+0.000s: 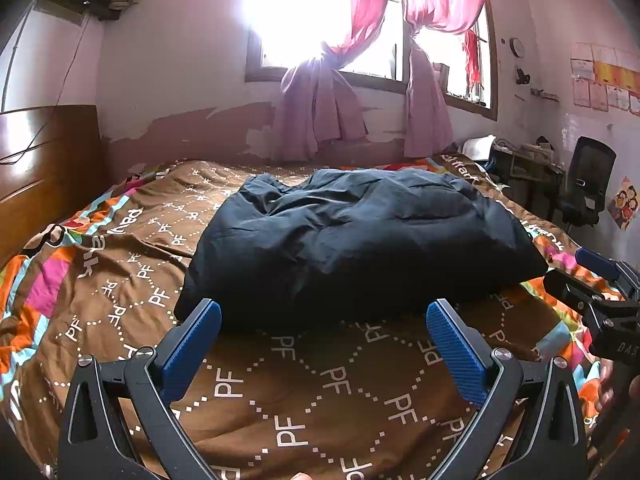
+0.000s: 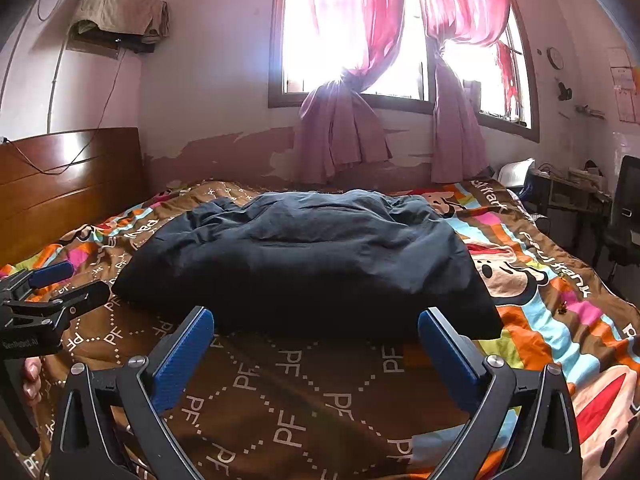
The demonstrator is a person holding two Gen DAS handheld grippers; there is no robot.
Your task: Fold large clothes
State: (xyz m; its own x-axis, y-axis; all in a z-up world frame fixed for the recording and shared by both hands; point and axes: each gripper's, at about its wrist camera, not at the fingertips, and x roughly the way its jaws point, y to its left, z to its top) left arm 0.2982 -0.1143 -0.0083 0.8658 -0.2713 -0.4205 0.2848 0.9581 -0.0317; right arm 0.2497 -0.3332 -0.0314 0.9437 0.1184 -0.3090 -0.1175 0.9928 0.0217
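A dark navy padded garment (image 1: 360, 236) lies in a puffy folded bundle on the bed; it also shows in the right wrist view (image 2: 308, 256). My left gripper (image 1: 324, 320) is open and empty, its blue pads just short of the bundle's near edge. My right gripper (image 2: 316, 320) is open and empty, also just in front of the bundle's near edge. The right gripper shows at the right edge of the left wrist view (image 1: 600, 280), and the left gripper at the left edge of the right wrist view (image 2: 44, 292).
The bed carries a brown patterned cover (image 1: 320, 400) with colourful stripes (image 2: 540, 320). A wooden headboard (image 2: 68, 184) stands at the left. A window with pink curtains (image 2: 352, 80) is behind. A desk and black chair (image 1: 588, 184) stand at the right.
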